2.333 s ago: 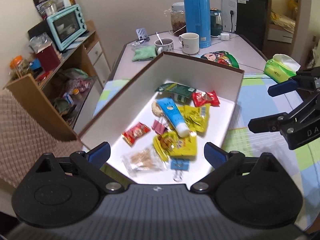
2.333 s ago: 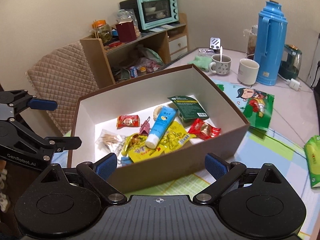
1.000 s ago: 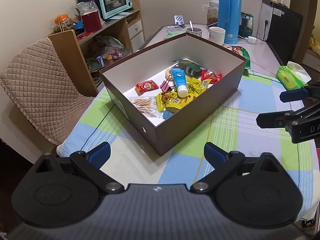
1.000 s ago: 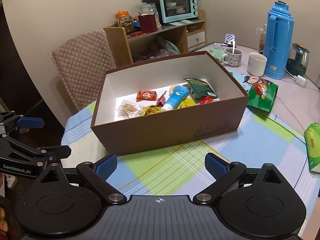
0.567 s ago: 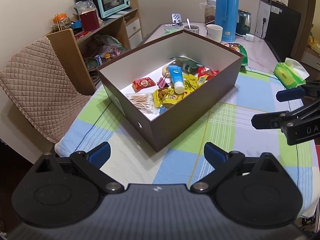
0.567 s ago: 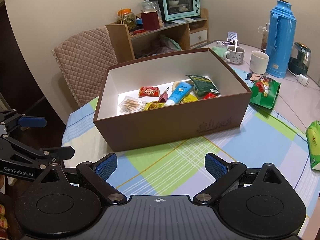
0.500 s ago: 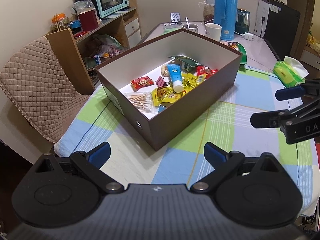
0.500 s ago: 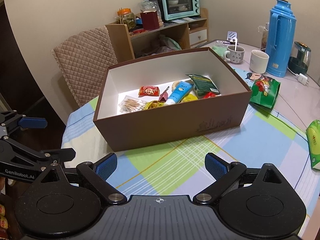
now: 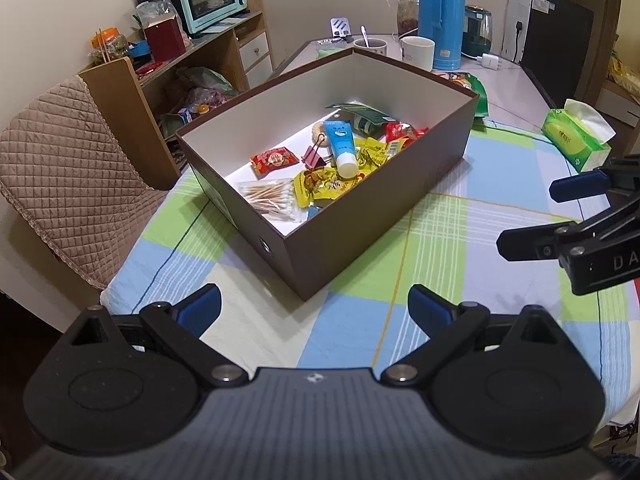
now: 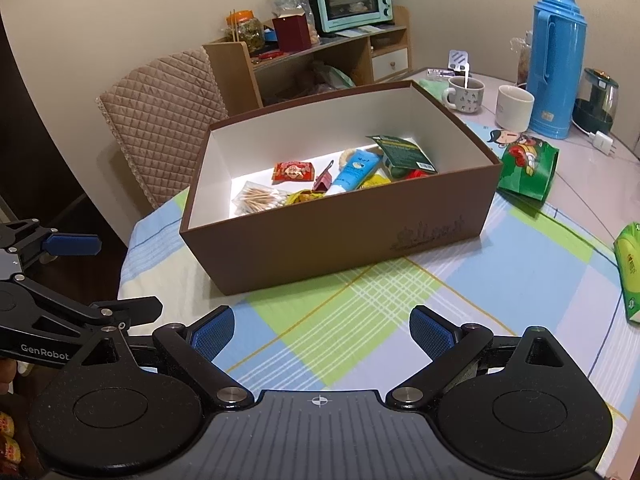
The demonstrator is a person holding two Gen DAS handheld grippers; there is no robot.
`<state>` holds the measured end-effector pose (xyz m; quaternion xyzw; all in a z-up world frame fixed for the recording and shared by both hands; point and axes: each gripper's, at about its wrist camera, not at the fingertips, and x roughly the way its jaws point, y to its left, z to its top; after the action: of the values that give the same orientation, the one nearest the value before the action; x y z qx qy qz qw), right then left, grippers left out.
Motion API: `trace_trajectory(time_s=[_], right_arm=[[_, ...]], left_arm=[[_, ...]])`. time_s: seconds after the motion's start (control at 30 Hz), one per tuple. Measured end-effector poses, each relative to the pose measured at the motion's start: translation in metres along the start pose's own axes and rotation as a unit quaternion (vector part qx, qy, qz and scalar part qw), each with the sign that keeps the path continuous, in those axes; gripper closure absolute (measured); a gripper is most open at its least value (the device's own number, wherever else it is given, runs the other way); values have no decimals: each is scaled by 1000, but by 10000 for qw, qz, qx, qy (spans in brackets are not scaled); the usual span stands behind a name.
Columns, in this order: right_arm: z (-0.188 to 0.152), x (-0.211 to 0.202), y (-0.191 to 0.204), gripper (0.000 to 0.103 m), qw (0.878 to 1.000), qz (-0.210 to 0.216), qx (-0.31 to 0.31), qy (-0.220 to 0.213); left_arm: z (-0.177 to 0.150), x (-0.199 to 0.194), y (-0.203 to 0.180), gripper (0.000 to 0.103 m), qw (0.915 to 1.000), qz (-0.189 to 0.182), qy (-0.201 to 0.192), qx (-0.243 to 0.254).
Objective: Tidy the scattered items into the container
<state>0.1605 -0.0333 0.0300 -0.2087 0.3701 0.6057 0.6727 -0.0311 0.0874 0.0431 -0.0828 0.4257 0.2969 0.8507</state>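
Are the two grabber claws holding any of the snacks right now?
No. The left gripper and the right gripper are both open and hold nothing. They hover over the checked tablecloth, apart from the brown box.

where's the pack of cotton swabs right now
In the left wrist view the cotton swabs lie inside the brown box, in its near left corner, beside the yellow snack packet.
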Motion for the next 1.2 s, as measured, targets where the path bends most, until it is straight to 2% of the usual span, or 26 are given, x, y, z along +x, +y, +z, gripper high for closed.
trace_trajectory(time_s=[0.63, 1.2], right_arm=[[-17, 10, -10, 6, 9997, 65, 109, 194], [-9, 14, -17, 6, 9998, 174, 49, 124]], left_arm=[[-8, 13, -8, 5, 9998, 25, 185, 9], [0, 15, -11, 5, 9998, 147, 118, -14]])
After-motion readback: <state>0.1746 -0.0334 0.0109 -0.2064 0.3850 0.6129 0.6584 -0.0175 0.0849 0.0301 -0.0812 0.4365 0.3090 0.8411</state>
